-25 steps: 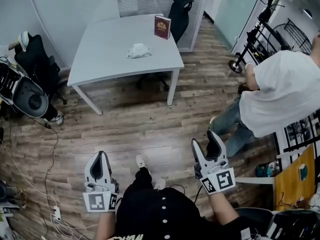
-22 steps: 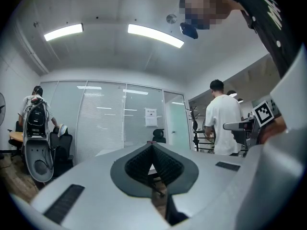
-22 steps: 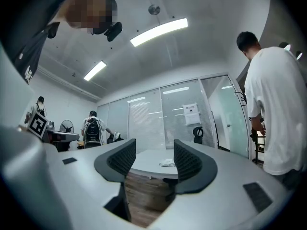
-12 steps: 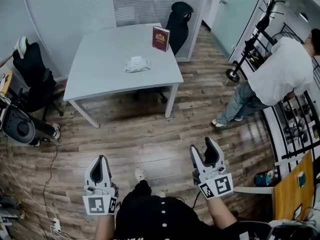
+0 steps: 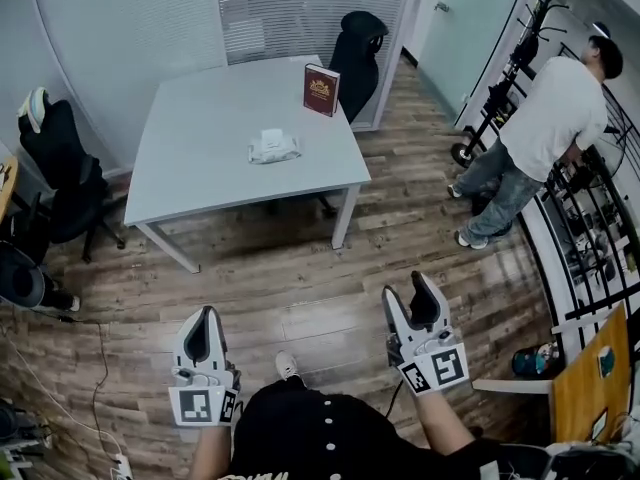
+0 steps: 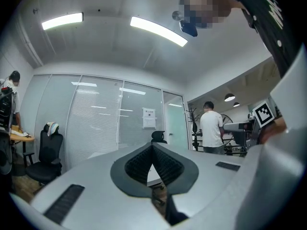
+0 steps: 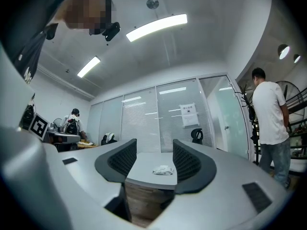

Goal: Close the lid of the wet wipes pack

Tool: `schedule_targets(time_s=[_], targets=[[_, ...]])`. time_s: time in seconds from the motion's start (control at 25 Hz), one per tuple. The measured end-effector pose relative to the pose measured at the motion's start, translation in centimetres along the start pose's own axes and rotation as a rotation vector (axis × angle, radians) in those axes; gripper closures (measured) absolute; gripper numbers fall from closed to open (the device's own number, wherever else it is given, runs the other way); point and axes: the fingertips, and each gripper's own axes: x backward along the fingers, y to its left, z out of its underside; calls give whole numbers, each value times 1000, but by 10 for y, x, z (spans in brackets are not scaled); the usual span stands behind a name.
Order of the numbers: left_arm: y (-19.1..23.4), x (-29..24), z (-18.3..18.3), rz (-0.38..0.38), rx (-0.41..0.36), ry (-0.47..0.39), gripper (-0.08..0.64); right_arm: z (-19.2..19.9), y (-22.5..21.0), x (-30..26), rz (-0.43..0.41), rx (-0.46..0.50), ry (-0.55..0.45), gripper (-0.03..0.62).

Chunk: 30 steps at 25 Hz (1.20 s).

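Head view: the wipes pack [image 5: 273, 146] lies on the surface [image 5: 200, 178], well apart from me. Left gripper view: my left tongs [image 6: 153, 150] are pinched together, empty. Right gripper view: my right tongs [image 7: 154, 159], wide and empty, have just been closing a little. If I rush in, I could knock the pack away.

Bright, even light from ceiling strips [image 7: 156, 27]; fisheye edges dark, warped.

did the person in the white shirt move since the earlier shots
Yes. The person in the white shirt was stooped lower in the head view than the black wheeled stand; now they stand upright beside it, further from the camera.
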Motion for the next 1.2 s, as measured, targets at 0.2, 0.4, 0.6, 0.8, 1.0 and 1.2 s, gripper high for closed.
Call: schedule_targets(time_s=[0.2,0.4,0.6,0.8,1.0,1.2], targets=[[19,-22,1,3,5,-1,554,0,2,-29,1,7,-4,364],[36,-40,4,6,10,-4,554,1,5,-53,0,17,-5,364],[56,-54,5,17,13,-11,554,0,14,-76,-1,30,-12,364],[73,-66,6,33,14,-18,554,1,24,-94,3,41,-25,364],[85,-73,12,62,-1,-6,554,6,32,-104,5,49,-10,364],[89,-75,22,67,3,18,554,14,31,-106,12,43,11,365]])
